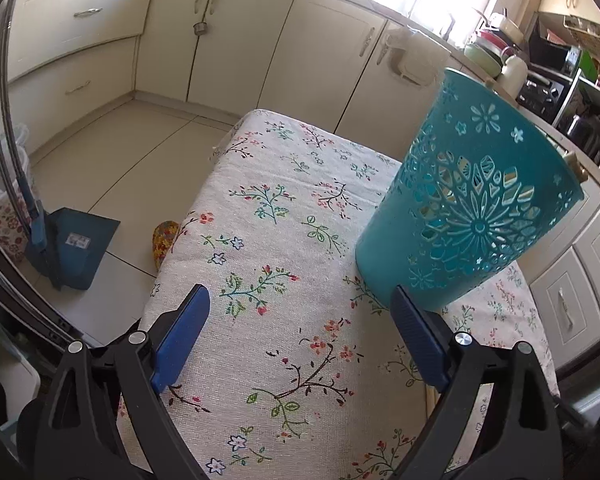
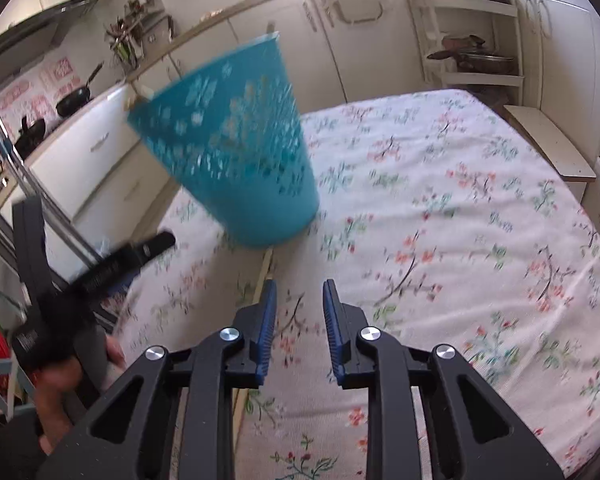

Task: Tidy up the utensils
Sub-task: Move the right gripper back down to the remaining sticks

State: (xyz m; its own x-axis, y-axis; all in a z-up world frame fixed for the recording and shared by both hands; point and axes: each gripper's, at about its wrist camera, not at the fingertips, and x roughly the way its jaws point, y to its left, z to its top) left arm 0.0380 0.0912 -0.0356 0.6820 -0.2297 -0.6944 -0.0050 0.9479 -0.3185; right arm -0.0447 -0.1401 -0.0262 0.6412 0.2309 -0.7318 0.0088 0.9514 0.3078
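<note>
Left hand-held gripper [image 1: 298, 334] hangs wide open and empty over the floral-clothed counter [image 1: 268, 184]; the teal perforated utensil basket [image 1: 466, 204] stands just beyond its right finger. It looks like light, thin, slightly flexible plastic, best pinched at the rim wall.

Right hand-held gripper [image 2: 299, 312] is narrowly parted, holding nothing, with the basket [image 2: 236, 152] ahead to its left. No utensils show on the cloth.

Home kitchen: cream cabinets [image 1: 80, 36], frying pan [image 2: 74, 100] on counter, floral tablecloth [image 2: 440, 220], dustpan [image 1: 74, 248].
</note>
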